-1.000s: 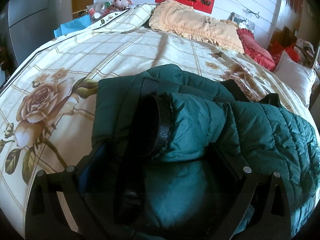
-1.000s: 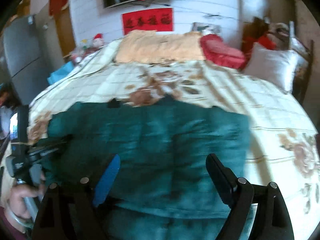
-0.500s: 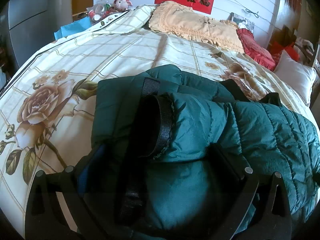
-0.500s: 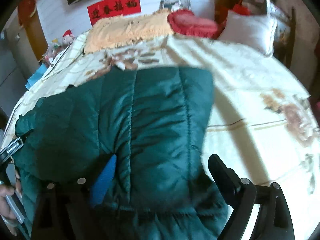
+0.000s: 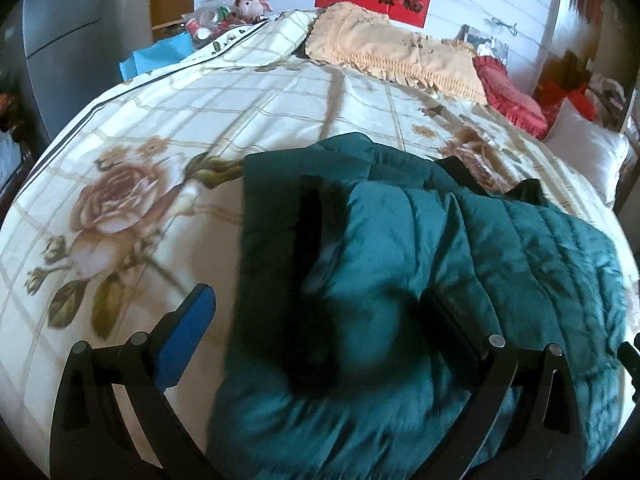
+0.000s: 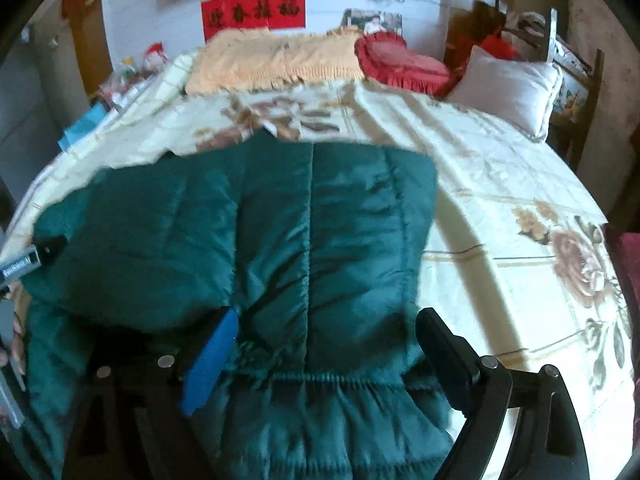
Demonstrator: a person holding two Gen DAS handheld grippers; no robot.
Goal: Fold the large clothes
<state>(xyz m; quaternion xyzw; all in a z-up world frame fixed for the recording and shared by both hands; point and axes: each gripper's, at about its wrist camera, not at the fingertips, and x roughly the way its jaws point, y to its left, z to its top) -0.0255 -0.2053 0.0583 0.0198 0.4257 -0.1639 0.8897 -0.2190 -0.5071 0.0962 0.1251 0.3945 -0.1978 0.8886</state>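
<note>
Left wrist view: our left tool (image 5: 316, 316) is spread wide, gripping nothing, hovering over the cuffed sleeve end of the green jacket (image 5: 460, 264), which lies near the bed's (image 5: 240, 120) foot edge, long axis running off to the right.

Right wrist view: our right tool (image 6: 324, 340) is also released, fingers straddling the jacket's gathered hem (image 6: 320, 384) directly below. The right tool looks nearer for the next fold toward the headboard.

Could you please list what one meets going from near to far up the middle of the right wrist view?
Green jacket → flowered bedspread → yellow fringed pillow → red banner on the wall.
</note>
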